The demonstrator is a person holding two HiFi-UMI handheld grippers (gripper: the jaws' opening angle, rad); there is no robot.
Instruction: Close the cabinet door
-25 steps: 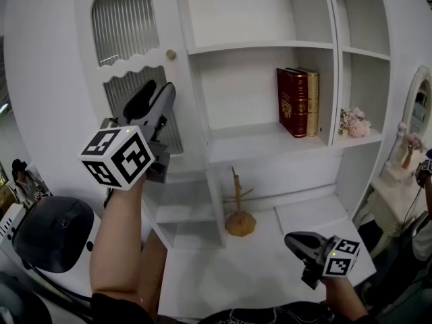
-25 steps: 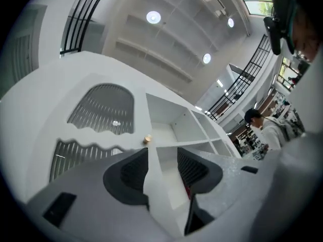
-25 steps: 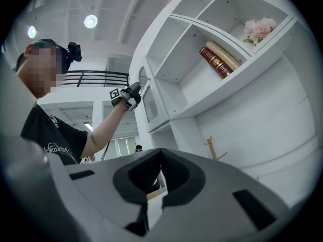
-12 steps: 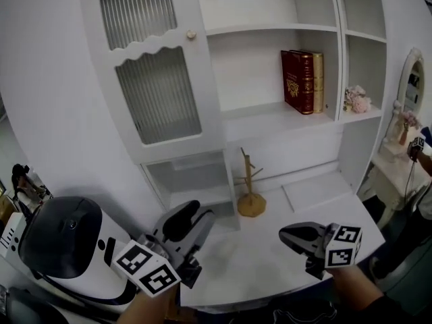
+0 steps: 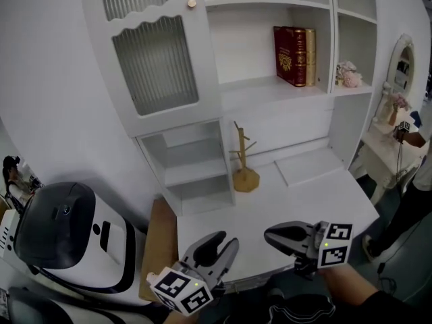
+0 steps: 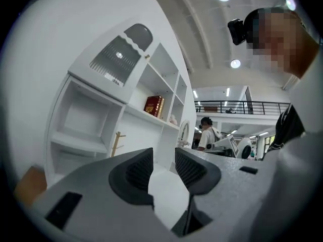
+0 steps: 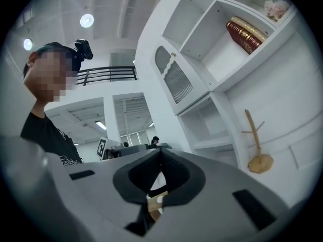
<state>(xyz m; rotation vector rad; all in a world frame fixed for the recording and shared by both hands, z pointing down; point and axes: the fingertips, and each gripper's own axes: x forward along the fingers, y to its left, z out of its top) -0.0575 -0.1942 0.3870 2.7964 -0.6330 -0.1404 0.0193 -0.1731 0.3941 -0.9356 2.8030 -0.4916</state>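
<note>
The white cabinet door [image 5: 155,59] with ribbed glass panes and a small round knob [image 5: 192,3] lies flush against the cabinet front at the upper left. It also shows in the left gripper view as the door [image 6: 118,57] and in the right gripper view as the door [image 7: 176,79]. My left gripper [image 5: 221,243] is low at the desk's front edge, far from the door. Its jaws [image 6: 164,155] are closing with nothing between them. My right gripper [image 5: 268,233] hovers beside it, its tips [image 7: 160,153] touching and holding nothing.
Red books [image 5: 291,46] and pink flowers [image 5: 347,74] stand on the open shelves. A wooden mug tree [image 5: 243,171] stands on the white desk [image 5: 297,201]. A white and black machine [image 5: 61,228] and a wooden board [image 5: 160,245] are at the left. A person [image 5: 412,147] stands at the right.
My left gripper has dropped from beside the cabinet door down to the desk's front edge. The right gripper has drifted left. The door now lies flush.
</note>
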